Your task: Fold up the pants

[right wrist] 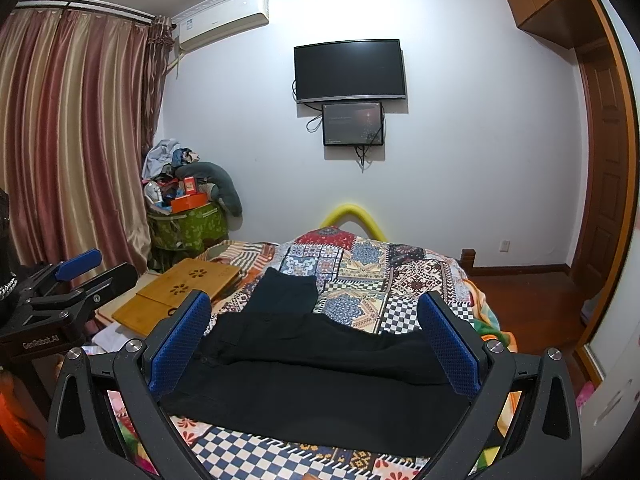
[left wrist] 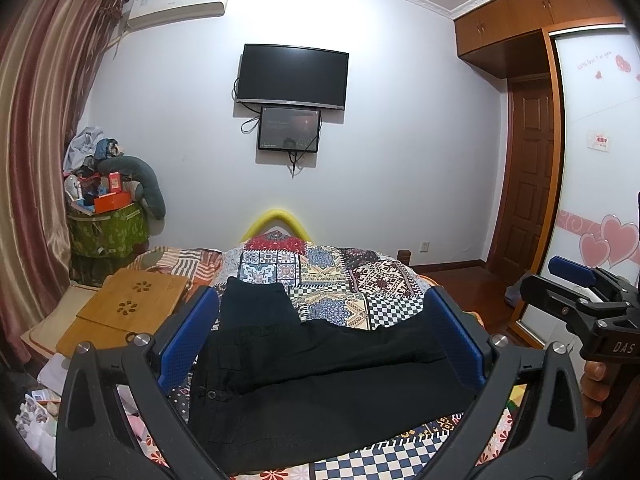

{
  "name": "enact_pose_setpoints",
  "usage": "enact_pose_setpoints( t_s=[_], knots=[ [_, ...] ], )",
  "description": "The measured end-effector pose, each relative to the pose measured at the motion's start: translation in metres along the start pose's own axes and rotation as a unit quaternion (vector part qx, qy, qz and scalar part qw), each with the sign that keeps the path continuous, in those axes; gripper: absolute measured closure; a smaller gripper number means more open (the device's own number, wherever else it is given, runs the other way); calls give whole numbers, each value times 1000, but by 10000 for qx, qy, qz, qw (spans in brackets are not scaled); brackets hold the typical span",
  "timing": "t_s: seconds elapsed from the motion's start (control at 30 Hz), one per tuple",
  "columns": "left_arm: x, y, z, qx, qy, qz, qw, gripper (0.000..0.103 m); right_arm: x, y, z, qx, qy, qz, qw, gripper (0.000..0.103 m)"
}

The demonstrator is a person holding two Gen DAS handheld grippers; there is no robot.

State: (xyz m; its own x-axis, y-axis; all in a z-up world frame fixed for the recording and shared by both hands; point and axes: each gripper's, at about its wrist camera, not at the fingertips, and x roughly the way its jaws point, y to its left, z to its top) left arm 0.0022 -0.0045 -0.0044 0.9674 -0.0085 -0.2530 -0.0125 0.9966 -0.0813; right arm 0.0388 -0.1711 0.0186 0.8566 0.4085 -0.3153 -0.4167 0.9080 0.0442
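Black pants (left wrist: 320, 376) lie spread on a patchwork quilt (left wrist: 360, 280) on the bed; one leg points away toward the far wall, the other lies across to the right. They also show in the right wrist view (right wrist: 320, 376). My left gripper (left wrist: 324, 328) is open and empty, held above the pants. My right gripper (right wrist: 316, 332) is open and empty, also above the pants. The right gripper shows at the right edge of the left wrist view (left wrist: 576, 292); the left gripper shows at the left edge of the right wrist view (right wrist: 80, 276).
Bamboo lap desks (left wrist: 132, 304) lie on the bed's left side. A green basket piled with clutter (left wrist: 108, 224) stands by the curtain (left wrist: 36, 160). A TV (left wrist: 292, 76) hangs on the far wall. A wardrobe (left wrist: 596, 160) and wooden door (left wrist: 528, 176) stand right.
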Motion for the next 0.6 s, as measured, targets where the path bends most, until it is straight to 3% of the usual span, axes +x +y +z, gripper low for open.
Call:
enact_pose_setpoints(
  t_s=[0.37,0.6],
  knots=[
    [15,6,-1,-79,150,-3,9999,0,10,-4,-4,43,113,-26,9999,1],
    [45,17,-5,-151,376,84,9991,0,32,-13,-9,102,320,-94,9994,1]
  ],
)
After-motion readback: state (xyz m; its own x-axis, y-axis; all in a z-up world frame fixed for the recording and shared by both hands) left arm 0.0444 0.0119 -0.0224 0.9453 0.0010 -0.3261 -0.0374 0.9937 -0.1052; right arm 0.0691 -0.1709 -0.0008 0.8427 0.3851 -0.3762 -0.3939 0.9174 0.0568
